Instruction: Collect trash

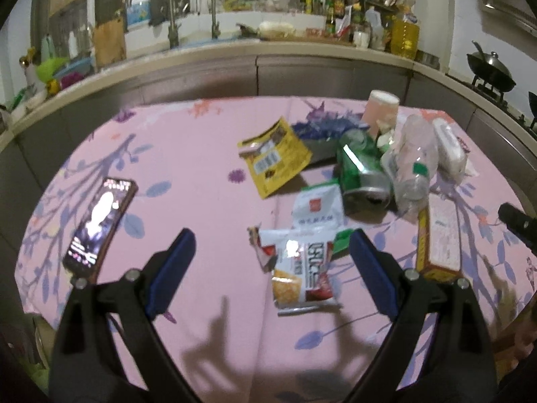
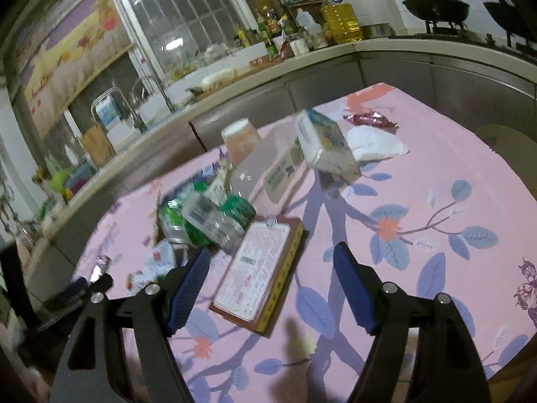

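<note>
Left tongs [image 1: 272, 245] spread wide, released, nothing between them, hovering above the surface [image 1: 201, 154] with its pink floral cloth. A white snack wrapper [image 1: 298, 268] lies just ahead between the blue pads, flat on the cloth. Behind it a small white packet [image 1: 317, 206], then a yellow pouch [image 1: 275, 156], a crushed green can [image 1: 364, 171] on its side, a crumpled clear bottle [image 1: 412, 168], an upturned pink paper cup [image 1: 382, 107]. Flat box [image 1: 438, 238] to the right of the wrapper. A phone [image 1: 100, 225], screen lit, sits apart on the left side. Right tongs [image 2: 272, 275] also spread wide, holding nothing, above the same flat box [image 2: 258, 268], which lies between the pads. Beyond: green can and bottle pile [image 2: 208, 218], tissue pack [image 2: 325, 144] tilted, white napkin [image 2: 376, 144], shiny red candy wrapper [image 2: 369, 119] far back. Kitchen counter [image 2: 302, 60] with bottles behind.
</note>
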